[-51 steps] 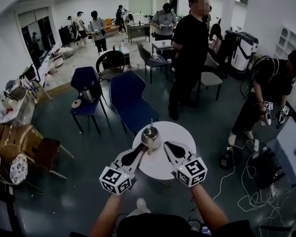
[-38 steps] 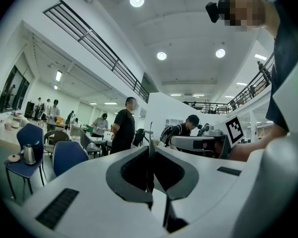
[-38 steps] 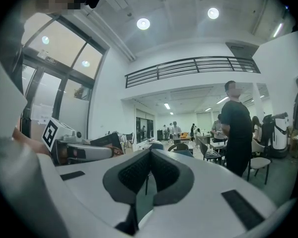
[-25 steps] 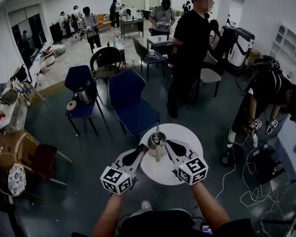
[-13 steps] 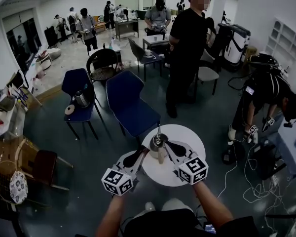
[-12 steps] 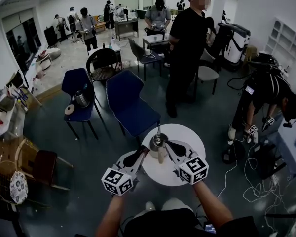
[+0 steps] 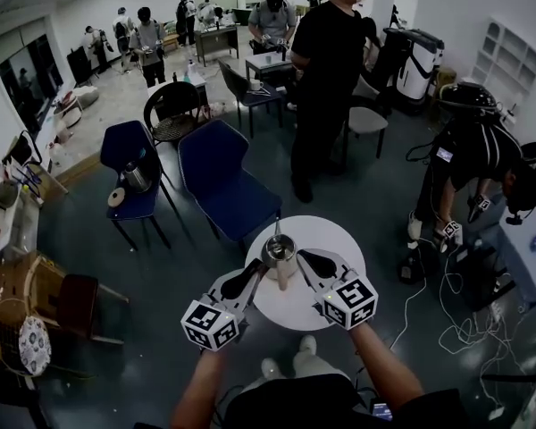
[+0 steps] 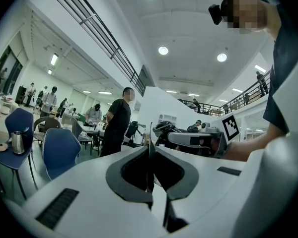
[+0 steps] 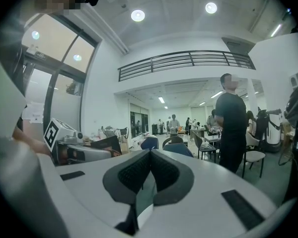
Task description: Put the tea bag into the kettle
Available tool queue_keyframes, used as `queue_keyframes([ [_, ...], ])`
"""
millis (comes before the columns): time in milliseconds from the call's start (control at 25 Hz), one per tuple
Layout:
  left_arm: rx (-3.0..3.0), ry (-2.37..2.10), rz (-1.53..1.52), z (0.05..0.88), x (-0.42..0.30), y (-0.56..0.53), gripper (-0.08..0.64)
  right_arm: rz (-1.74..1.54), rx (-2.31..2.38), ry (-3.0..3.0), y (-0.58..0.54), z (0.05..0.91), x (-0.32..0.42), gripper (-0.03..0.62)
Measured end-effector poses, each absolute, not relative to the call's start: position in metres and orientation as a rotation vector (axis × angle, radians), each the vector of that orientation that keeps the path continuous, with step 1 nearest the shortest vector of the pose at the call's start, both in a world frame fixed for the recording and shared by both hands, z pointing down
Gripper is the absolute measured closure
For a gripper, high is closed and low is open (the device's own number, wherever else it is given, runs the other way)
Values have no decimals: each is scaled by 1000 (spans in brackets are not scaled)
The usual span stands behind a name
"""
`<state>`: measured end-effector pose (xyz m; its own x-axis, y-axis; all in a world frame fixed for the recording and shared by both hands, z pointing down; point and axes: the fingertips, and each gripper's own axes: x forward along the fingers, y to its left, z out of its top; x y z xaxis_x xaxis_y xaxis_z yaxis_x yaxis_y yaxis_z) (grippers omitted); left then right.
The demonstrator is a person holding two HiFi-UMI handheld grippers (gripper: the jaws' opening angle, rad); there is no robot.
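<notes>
A metal kettle stands on the small round white table. Just in front of it a beige tea bag hangs upright between my two grippers. My left gripper is shut, and a thin edge of the tea bag sticks up from its closed tips. My right gripper is shut too, and a pale sheet shows in the gap below its meeting tips. Each gripper view shows the other gripper close alongside.
Two blue chairs stand beyond the table, the farther one bearing a small kettle. A person in black stands behind, and another bends over at the right. Cables lie on the floor at the right.
Two seconds ago no tea bag showed between the tips; since one second ago it hangs there. Both grippers keep the same stance by the kettle, and the head view has shifted a little.
</notes>
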<state>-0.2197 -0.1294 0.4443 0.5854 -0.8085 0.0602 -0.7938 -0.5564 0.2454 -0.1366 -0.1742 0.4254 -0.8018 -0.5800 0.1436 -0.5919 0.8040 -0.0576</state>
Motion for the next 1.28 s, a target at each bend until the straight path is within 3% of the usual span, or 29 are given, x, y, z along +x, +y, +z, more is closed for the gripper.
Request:
queue_keyframes([
  [1280,2520,-1449,127,502,-165,-279,537,351,874,-2809,-291,514,-56,575],
])
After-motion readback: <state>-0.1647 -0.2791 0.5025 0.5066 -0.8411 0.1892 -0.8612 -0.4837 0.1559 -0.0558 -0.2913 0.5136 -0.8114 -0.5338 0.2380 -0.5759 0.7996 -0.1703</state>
